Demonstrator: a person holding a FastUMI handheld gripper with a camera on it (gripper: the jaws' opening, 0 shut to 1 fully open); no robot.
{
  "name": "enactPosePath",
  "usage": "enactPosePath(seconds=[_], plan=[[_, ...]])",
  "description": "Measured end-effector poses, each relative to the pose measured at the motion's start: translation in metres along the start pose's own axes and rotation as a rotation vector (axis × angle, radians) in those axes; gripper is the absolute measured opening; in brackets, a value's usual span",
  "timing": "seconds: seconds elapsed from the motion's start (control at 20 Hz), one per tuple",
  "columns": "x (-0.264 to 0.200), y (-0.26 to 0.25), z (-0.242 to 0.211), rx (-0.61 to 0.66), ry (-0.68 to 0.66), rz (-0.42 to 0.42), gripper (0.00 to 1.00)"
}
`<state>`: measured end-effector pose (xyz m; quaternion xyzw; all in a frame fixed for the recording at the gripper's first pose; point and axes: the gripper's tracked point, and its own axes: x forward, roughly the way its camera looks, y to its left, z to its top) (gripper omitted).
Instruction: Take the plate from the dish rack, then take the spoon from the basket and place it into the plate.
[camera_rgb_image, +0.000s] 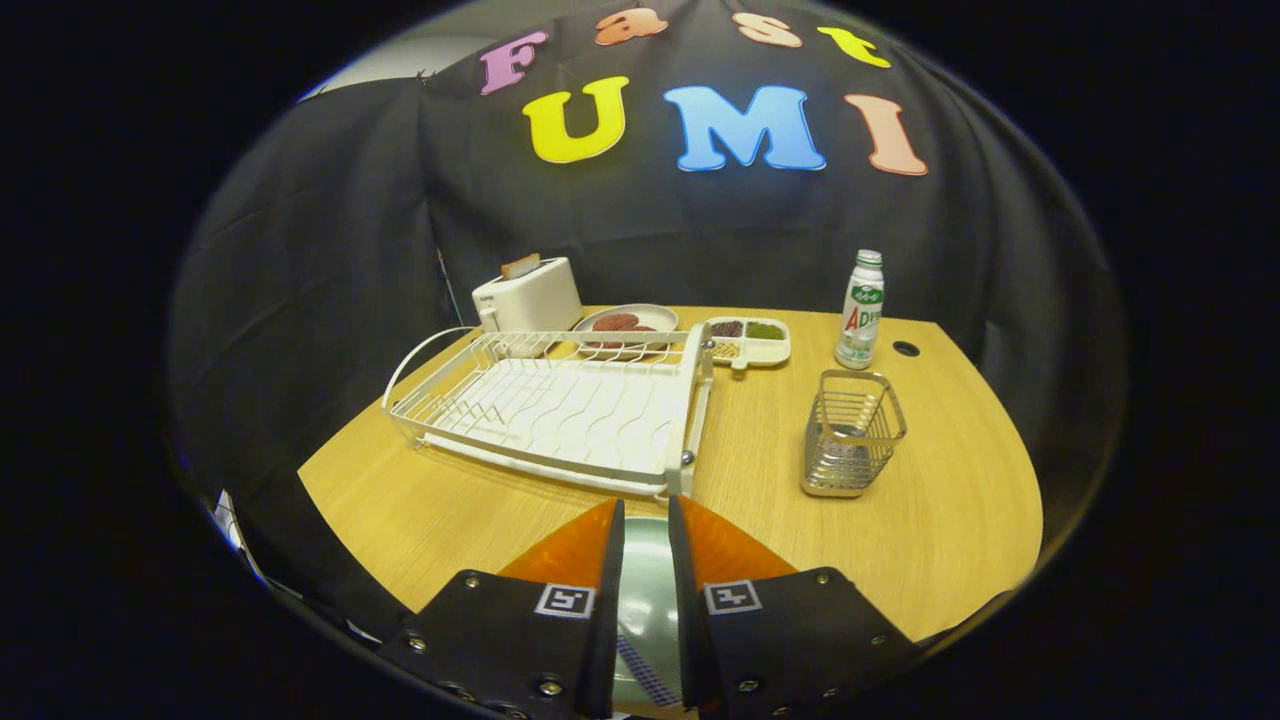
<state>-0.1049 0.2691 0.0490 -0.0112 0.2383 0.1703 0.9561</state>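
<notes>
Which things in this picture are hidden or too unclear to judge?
- Plate: gripper view, a strip between the fingers; these cover the rest.
- Gripper grip: contact with the plate unclear.
- Basket: mesh and dimness hide its contents, so a spoon cannot be confirmed.
- Dish rack: looks empty.

plate (647, 590): we see it pale green, between the fingers | dish rack (560, 405): white, empty | basket (850, 432): wire, upright

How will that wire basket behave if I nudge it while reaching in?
The wire basket looks light and open-meshed, so it would probably slide on the smooth table. It stands tall on a narrow base, so a high push may tip it. The gripper fingers flank a green plate.
</notes>
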Motion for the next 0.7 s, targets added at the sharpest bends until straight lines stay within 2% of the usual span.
enactPosePath(seconds=[0.45,0.65,0.7], plan=[[-0.077,-0.129,0.12,0.021,-0.311,-0.201,0.25],[-0.107,-0.161,0.166,0.036,-0.444,-0.245,0.25],[-0.113,-0.162,0.177,0.037,-0.489,-0.225,0.26]])
